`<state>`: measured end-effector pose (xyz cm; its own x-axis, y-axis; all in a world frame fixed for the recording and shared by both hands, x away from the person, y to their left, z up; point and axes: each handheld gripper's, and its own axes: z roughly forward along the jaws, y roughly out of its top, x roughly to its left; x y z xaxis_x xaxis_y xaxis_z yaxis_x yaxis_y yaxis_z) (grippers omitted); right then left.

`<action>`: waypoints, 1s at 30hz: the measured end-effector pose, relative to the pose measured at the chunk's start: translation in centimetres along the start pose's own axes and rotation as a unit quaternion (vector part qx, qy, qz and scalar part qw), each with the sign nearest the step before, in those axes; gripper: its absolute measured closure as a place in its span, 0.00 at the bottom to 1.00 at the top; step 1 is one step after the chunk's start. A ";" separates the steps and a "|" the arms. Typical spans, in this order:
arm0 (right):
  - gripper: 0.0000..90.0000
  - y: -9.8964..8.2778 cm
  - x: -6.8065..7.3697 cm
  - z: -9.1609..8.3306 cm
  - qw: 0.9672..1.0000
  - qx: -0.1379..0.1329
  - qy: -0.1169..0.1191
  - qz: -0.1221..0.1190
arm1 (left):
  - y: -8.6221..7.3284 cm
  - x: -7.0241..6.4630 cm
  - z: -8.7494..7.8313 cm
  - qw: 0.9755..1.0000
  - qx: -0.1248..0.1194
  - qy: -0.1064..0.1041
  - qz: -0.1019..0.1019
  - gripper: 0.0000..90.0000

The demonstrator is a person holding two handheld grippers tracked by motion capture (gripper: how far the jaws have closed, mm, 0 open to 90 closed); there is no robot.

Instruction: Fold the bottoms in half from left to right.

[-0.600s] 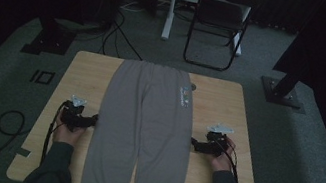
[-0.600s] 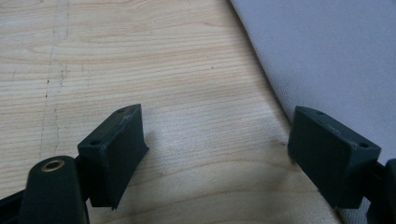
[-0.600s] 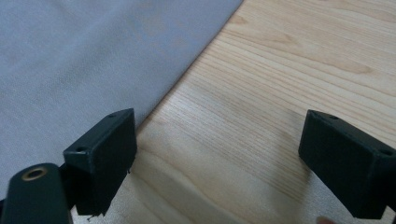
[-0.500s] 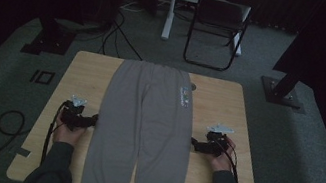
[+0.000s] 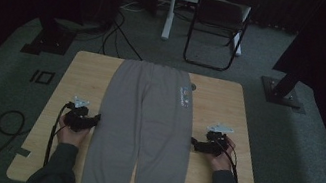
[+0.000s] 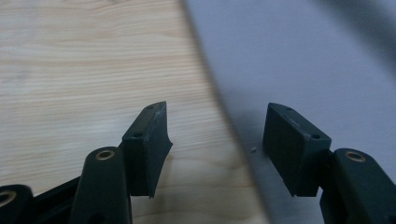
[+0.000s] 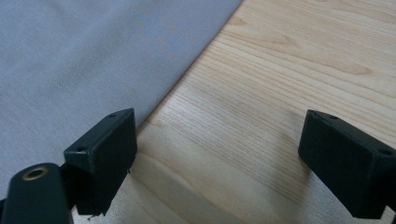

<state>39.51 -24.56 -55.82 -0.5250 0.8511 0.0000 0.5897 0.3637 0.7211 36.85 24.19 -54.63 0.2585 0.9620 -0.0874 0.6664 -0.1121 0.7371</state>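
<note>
A pair of grey sweatpants (image 5: 144,129) lies flat on the wooden surface (image 5: 222,104). The waist is at the far end and the two leg cuffs are at the near edge, close to the person. A small printed patch sits near the waist on the right side.

The person holds one gripper on each side of the pants, about halfway down the legs. The left gripper (image 5: 94,121) sits at the left edge of the left leg. Its jaws are wide apart with nothing pinched. In the left gripper view, one jaw is over bare wood and the other is over the grey cloth, so the edge of the pants runs between them. The right gripper (image 5: 193,143) sits at the right edge of the right leg. Its jaws are spread too, and they grip nothing. In the right gripper view, one jaw is at the edge of the cloth and the other is over the wood.

It looks like the very start of folding. Both grippers are lined up at the side edges, ready to grab.

Next, I think each gripper needs to slide a jaw under the cloth edge and then squeeze. The cloth is thin and lies flat, so the lower jaw has to go low, right along the wood. Both sides should be pinched before lifting.
</note>
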 end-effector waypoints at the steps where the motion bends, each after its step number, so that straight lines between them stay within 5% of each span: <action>1: 0.13 0.0 0.0 0.0 1.000 0.000 0.000 0.000 | 0.0 -0.3 0.1 1.000 0.002 -0.003 0.004 0.44; 4: 0.13 0.0 0.0 0.0 1.000 0.000 0.000 0.000 | 0.0 -0.7 0.2 1.000 0.003 -0.004 0.007 0.44; 8: 0.13 0.0 0.0 0.0 1.000 0.000 0.000 0.000 | -0.3 -2.2 0.9 0.999 0.021 0.012 0.040 0.42; 12: 0.13 0.0 0.0 0.0 1.000 0.000 0.000 0.000 | -0.6 -2.4 0.6 0.999 0.020 0.019 0.038 0.43; 19: 0.13 0.0 0.0 0.0 1.000 0.000 -0.001 0.001 | -0.9 -1.3 -0.5 0.999 0.028 0.016 0.031 0.78; 25: 0.13 0.0 0.0 0.0 1.000 0.000 -0.001 0.001 | -0.7 -1.5 -0.5 0.998 0.037 0.015 0.044 0.96; 30: 0.13 0.0 0.0 0.0 1.000 0.000 -0.001 0.001 | -0.6 -1.6 -0.3 0.998 0.035 0.017 0.049 0.98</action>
<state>39.47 -24.55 -55.82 -0.5223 0.8528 -0.0001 0.5911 0.3622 0.7207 35.89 22.81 -54.72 0.3015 0.9534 0.0069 0.6861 -0.2220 0.6928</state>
